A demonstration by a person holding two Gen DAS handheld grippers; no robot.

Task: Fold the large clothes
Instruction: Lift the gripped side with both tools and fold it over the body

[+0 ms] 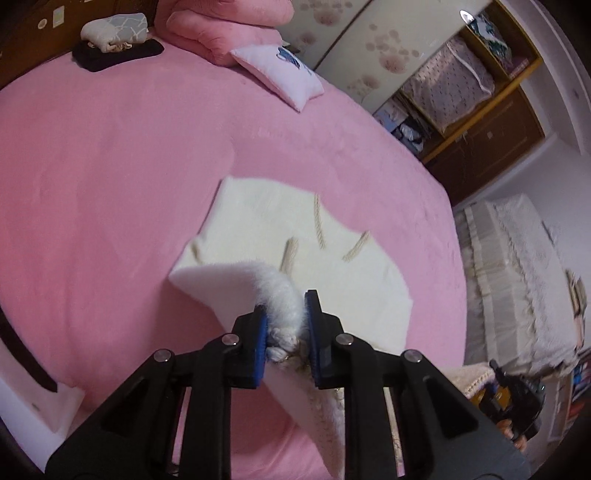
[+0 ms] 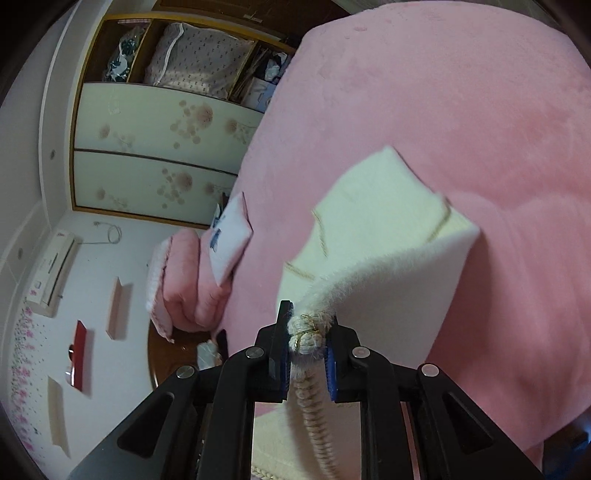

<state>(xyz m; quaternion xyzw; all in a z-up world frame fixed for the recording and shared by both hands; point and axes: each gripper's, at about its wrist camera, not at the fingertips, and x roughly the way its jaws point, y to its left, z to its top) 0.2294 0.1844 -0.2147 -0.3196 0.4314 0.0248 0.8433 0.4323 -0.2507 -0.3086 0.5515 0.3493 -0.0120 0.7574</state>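
Observation:
A cream fuzzy garment (image 1: 266, 229) with braided rope trim lies partly folded on the pink bed (image 1: 110, 166). My left gripper (image 1: 286, 321) is shut on a bunched, trimmed edge of it and lifts that edge off the bed. In the right wrist view the same garment (image 2: 369, 221) hangs from my right gripper (image 2: 308, 332), which is shut on a knotted, rope-trimmed edge. The lifted part curls over the part still lying on the bed (image 2: 480, 110). My right gripper also shows at the lower right of the left wrist view (image 1: 517, 402).
A white pillow (image 1: 280, 74) and a folded pink quilt (image 1: 225, 29) lie at the bed's far end, with folded clothes (image 1: 114, 37) beside them. A wardrobe with bedding (image 1: 450, 81) stands past the bed. A lace-covered bench (image 1: 517, 273) stands to the right.

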